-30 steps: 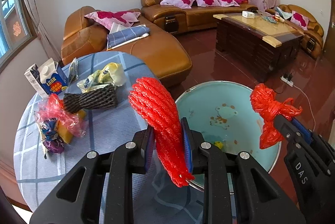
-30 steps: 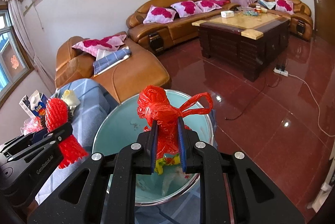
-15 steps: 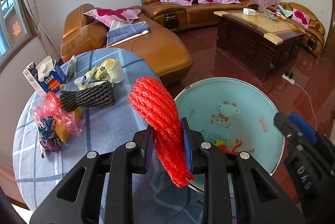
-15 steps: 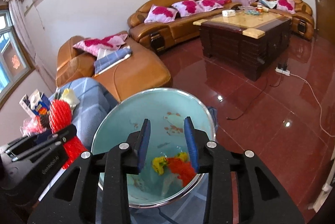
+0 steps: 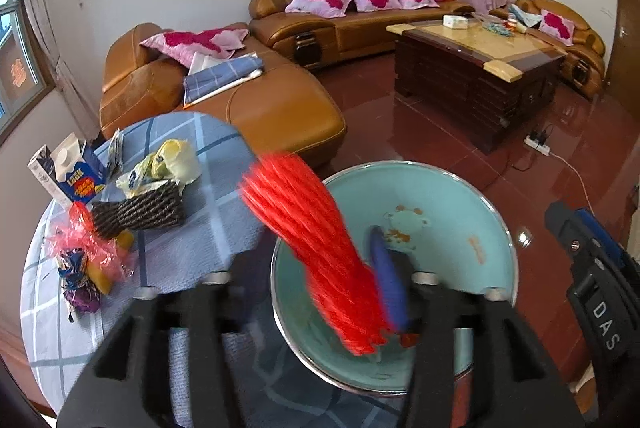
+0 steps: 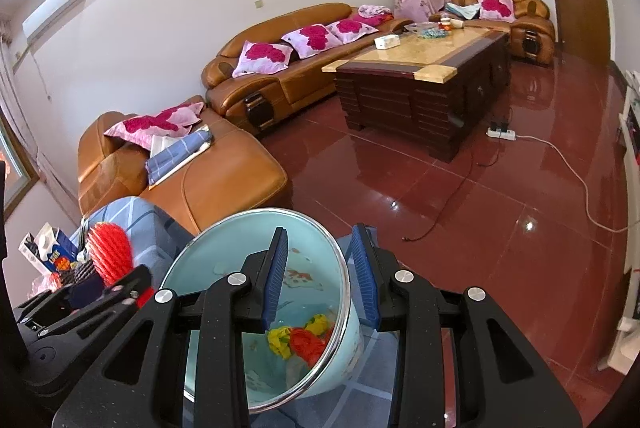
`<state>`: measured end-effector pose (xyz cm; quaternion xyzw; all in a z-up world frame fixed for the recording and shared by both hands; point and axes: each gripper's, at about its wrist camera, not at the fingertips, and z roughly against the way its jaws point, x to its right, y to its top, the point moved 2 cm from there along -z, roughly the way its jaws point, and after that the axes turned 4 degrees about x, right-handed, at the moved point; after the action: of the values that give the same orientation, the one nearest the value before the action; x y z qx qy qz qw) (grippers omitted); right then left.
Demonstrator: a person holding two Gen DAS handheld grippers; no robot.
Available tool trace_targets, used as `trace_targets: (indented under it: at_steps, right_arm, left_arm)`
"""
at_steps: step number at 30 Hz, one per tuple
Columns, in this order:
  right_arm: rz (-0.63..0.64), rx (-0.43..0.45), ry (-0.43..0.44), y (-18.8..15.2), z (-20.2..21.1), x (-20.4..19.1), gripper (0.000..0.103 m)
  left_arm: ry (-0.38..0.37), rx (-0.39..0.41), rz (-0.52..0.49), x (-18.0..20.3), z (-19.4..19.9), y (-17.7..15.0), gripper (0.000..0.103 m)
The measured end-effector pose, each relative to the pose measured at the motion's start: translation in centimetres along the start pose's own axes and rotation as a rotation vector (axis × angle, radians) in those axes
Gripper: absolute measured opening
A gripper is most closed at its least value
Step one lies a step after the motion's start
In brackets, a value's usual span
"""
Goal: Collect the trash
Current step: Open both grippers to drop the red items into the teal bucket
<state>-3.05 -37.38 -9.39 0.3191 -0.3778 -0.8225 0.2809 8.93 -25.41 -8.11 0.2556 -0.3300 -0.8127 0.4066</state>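
Observation:
A light blue enamel basin [image 5: 460, 212] stands at the table's right edge; it also shows in the right wrist view [image 6: 224, 260]. My left gripper [image 5: 316, 272] has its jaws spread over the basin's left rim, and a red foam net [image 5: 312, 248], blurred, hangs between them against the right pad, tip inside the basin. My right gripper [image 6: 320, 268] is open and empty above the basin, where a red plastic bag [image 6: 306, 344] and a yellow wrapper [image 6: 280, 340] lie.
On the blue checked tablecloth [image 5: 208, 228] lie a black foam net [image 5: 140, 212], a yellow-white wrapper [image 5: 164, 168], a milk carton [image 5: 68, 176] and a pink bag of wrappers [image 5: 84, 260]. Behind are a brown sofa [image 5: 224, 96] and a dark coffee table [image 5: 476, 68].
My right gripper opened and dropped the red bag into the basin. My left gripper moved right over the basin and its jaws spread; the red net now tilts down into it.

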Motion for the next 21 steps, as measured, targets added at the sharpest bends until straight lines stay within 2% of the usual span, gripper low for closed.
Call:
trace_targets:
  at_steps: [4, 6, 11, 14, 18, 20, 21]
  right_arm:
    - [-0.008, 0.006, 0.004, 0.1, 0.3, 0.1, 0.034]
    - [-0.007, 0.008, 0.009, 0.2, 0.4, 0.1, 0.034]
    - [0.000, 0.016, 0.018, 0.3, 0.8, -0.2, 0.035]
    - [0.003, 0.015, 0.024, 0.2, 1.0, -0.3, 0.043]
    - [0.032, 0.021, 0.027, 0.1, 1.1, -1.0, 0.048]
    - [0.048, 0.041, 0.019, 0.0, 1.5, -1.5, 0.060]
    - [0.052, 0.056, 0.018, 0.0, 1.7, -1.6, 0.062]
  left_arm:
    - [0.010, 0.011, -0.002, 0.0, 0.5, 0.1, 0.064]
    - [0.021, 0.015, 0.008, -0.3, 0.7, 0.1, 0.070]
    - [0.049, 0.015, 0.031, -1.4, 1.2, 0.0, 0.077]
    - [0.072, 0.013, 0.048, -2.3, 1.6, -0.2, 0.080]
    - [0.103, 0.015, 0.066, -3.8, 2.1, -0.8, 0.084]
    - [0.117, 0.010, 0.080, -4.8, 2.3, -1.2, 0.085]
    - [0.124, 0.005, 0.088, -5.3, 2.4, -1.4, 0.085]
